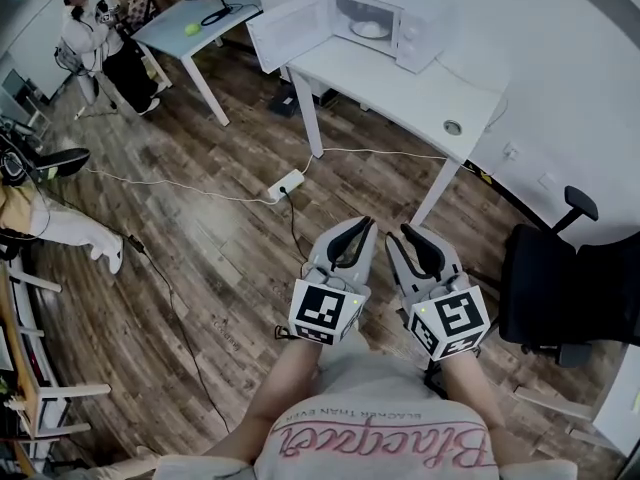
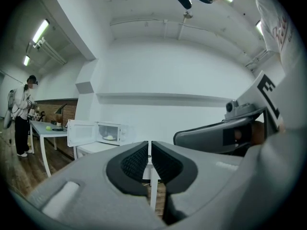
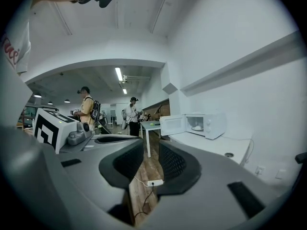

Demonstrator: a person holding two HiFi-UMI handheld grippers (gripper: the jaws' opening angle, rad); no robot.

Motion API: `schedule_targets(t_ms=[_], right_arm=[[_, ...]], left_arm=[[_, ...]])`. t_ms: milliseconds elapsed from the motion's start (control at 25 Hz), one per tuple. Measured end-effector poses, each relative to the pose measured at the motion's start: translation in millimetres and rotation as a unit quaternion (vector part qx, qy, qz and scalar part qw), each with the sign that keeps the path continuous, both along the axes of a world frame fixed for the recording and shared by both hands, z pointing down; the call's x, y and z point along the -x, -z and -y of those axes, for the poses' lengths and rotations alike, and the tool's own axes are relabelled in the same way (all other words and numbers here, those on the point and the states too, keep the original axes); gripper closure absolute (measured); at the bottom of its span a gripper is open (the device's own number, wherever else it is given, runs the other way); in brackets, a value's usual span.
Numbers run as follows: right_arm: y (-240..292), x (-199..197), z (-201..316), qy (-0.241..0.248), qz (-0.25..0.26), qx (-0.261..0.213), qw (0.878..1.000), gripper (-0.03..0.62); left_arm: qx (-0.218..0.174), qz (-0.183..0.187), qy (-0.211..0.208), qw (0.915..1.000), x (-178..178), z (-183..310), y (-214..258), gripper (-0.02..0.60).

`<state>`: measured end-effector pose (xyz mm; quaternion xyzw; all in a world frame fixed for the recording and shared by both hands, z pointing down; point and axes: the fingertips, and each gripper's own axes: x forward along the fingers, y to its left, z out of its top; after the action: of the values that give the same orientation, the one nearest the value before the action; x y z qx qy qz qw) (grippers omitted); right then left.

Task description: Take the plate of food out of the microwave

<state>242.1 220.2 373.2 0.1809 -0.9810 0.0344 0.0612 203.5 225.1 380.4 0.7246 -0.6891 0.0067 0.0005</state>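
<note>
The microwave (image 1: 385, 23) sits on the white table (image 1: 400, 88) at 12 o'clock from the person. Its door (image 1: 288, 30) is swung fully open toward 9 o'clock, so the cavity is exposed and nothing blocks entry from the front. The plate of food (image 1: 369, 29) rests inside on the cavity floor, untouched, with the food a pale mound whose kind cannot be told. Both tools are well apart from it, with open wooden floor (image 1: 220, 238) and a power strip (image 1: 286, 184) on its cable lying between. Judged from this, the task is at the approach stage and no grasp has begun. The left gripper (image 1: 355, 230) and right gripper (image 1: 410, 236) are carried side by side in front of the torso. Their marker cubes are nearest the body and both noses point roughly level toward 12 o'clock, which suits walking up to the table. In the left gripper view the jaws stand closed to a thin slit with nothing between them. In the right gripper view the jaws stand parted by a clear gap, also empty, with only floor showing through. An office chair (image 1: 560, 288) stands at 3 o'clock of the right gripper, clear of the direct path. The table edge below the open door is the likeliest point of contact on arrival.
</note>
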Motion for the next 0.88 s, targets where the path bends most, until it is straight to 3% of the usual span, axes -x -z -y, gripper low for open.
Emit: schedule_targets(t_ms=[120,280,560,880], right_arm=[[0.1,13.6,7.4,-0.011,-0.006,-0.014,1.000,0.491],[0.2,32.6,13.9,-0.025,-0.011,-0.029,0.999,0.568],[4.6,62.0,13.0,-0.016,0.000,-0.023,1.000,0.583],[2.9,65.5,14.8,-0.033,0.007,-0.008,0.999,0.583]], left_arm=[[0.002,0.006,-0.011,0.9999,11.5,7.7,-0.5,0.577],[0.010,0.002,-0.029,0.9995,28.1,12.8,-5.3,0.577],[0.011,-0.008,-0.035,0.9993,57.4,14.9,-3.1,0.577],[0.001,-0.011,-0.042,0.9991,64.6,12.1,-0.8,0.577]])
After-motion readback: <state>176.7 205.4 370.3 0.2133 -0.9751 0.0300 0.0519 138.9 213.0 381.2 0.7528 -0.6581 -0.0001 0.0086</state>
